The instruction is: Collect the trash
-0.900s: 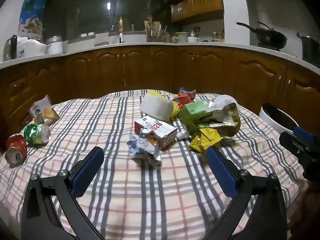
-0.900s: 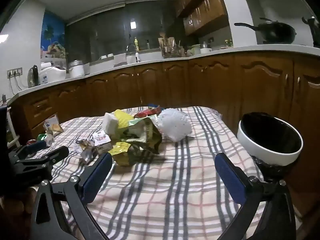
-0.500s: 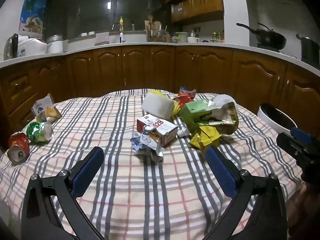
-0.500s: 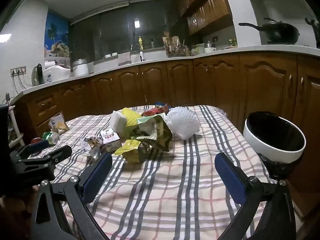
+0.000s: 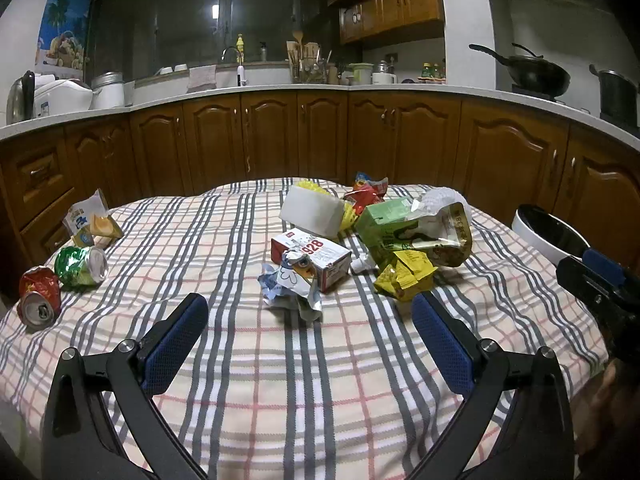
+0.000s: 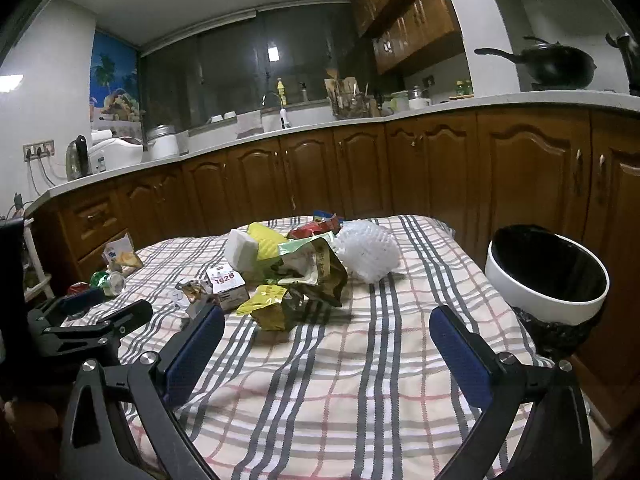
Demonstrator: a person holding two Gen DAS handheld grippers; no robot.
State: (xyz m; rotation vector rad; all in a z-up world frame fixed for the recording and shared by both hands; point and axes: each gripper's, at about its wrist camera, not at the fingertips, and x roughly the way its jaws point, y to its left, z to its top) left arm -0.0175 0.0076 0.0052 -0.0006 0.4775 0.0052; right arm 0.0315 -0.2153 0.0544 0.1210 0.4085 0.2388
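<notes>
Trash lies in a heap on the plaid-covered table [image 5: 280,380]: a crumpled wrapper [image 5: 290,290], a red-and-white carton [image 5: 316,254], a yellow packet [image 5: 404,276], a green and gold bag [image 5: 416,232], a white foam block [image 5: 312,212]. Two crushed cans [image 5: 60,280] and a small carton [image 5: 90,220] lie at the left. A white-rimmed bin [image 6: 546,276] stands off the table's right edge. My left gripper [image 5: 308,320] is open and empty, just short of the wrapper. My right gripper [image 6: 328,332] is open and empty, in front of the yellow packet [image 6: 270,308].
A white foam net ball [image 6: 368,256] lies at the heap's far right. Wooden kitchen cabinets [image 5: 320,136] with a cluttered countertop curve behind the table. The left gripper also shows in the right wrist view [image 6: 92,320], low at the left.
Both views have shifted slightly; the trash heap sits a little lower and nearer the centre of each view. Both grippers stay open and empty.
</notes>
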